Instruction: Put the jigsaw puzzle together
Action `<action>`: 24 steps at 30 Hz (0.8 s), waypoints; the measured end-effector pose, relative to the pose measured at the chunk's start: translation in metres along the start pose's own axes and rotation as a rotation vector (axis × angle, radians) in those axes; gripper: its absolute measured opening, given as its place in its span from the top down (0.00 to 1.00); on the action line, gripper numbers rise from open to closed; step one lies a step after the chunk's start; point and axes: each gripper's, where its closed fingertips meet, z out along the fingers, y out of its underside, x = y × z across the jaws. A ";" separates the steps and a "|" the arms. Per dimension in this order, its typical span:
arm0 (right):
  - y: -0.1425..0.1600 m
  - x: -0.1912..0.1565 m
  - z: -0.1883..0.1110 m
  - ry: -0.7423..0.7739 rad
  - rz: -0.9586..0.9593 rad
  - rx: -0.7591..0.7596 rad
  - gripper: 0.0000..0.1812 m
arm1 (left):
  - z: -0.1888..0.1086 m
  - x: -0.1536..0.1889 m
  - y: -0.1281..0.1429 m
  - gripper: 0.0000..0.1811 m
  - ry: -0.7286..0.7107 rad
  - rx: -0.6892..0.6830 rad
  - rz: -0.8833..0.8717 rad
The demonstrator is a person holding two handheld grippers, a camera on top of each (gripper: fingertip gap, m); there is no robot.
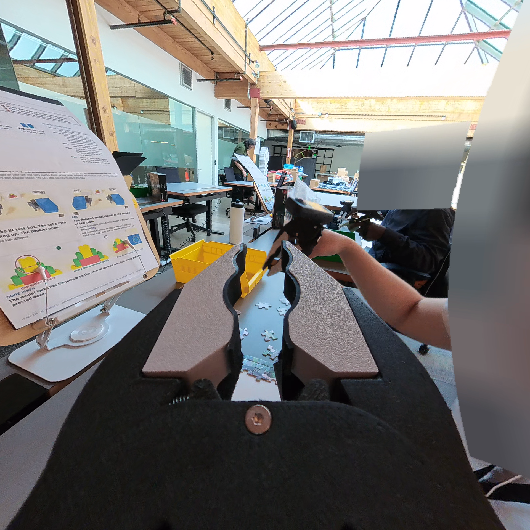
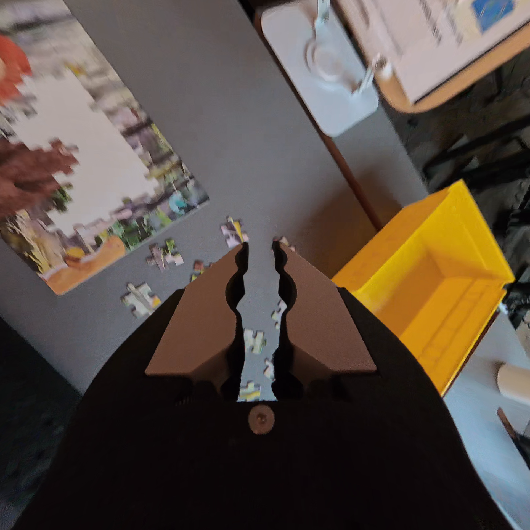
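Observation:
The partly assembled jigsaw puzzle point(image 2: 129, 229) lies on the grey table point(image 2: 229, 114) at the left of the right wrist view, its border joined around a white middle. Several loose pieces point(image 2: 163, 255) lie beside it, and one piece point(image 2: 253, 341) shows between the fingers. My right gripper point(image 2: 260, 246) hovers over these pieces, open with a narrow gap and empty. My left gripper point(image 1: 263, 246) is open and empty above the table. Between its fingers I see loose pieces point(image 1: 269, 335) and a corner of the puzzle point(image 1: 258, 370). The right gripper point(image 1: 271, 263) shows beyond it, held by a hand.
An empty yellow bin point(image 2: 430, 272) stands on the table just past the loose pieces, also in the left wrist view point(image 1: 206, 258). A document stand with an instruction sheet point(image 1: 66, 223) on a white base point(image 2: 324, 66) stands at the table's left. A person sits opposite. One gripper's finger ends stand about 35 cm off the other's.

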 end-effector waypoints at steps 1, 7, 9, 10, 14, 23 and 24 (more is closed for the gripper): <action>0.020 0.002 0.002 -0.002 0.011 -0.049 0.91 | 0.000 0.000 0.000 0.88 -0.003 0.000 0.004; 0.097 -0.003 0.025 -0.039 0.071 -0.200 0.88 | -0.002 -0.004 0.000 0.88 -0.032 -0.006 0.008; 0.115 0.000 0.032 -0.042 0.106 -0.220 0.88 | -0.003 -0.006 0.001 0.88 -0.039 -0.006 0.007; 0.123 0.003 0.035 -0.039 0.127 -0.230 0.88 | -0.004 -0.006 0.001 0.88 -0.042 -0.006 0.006; 0.162 0.018 0.032 -0.013 0.218 -0.272 0.88 | -0.008 -0.012 0.000 0.88 -0.056 0.001 -0.001; 0.249 0.038 -0.015 0.088 0.411 -0.359 0.85 | -0.018 -0.024 -0.002 0.88 -0.079 0.024 -0.031; 0.256 0.037 -0.020 0.096 0.429 -0.360 0.85 | -0.019 -0.025 -0.003 0.88 -0.082 0.027 -0.034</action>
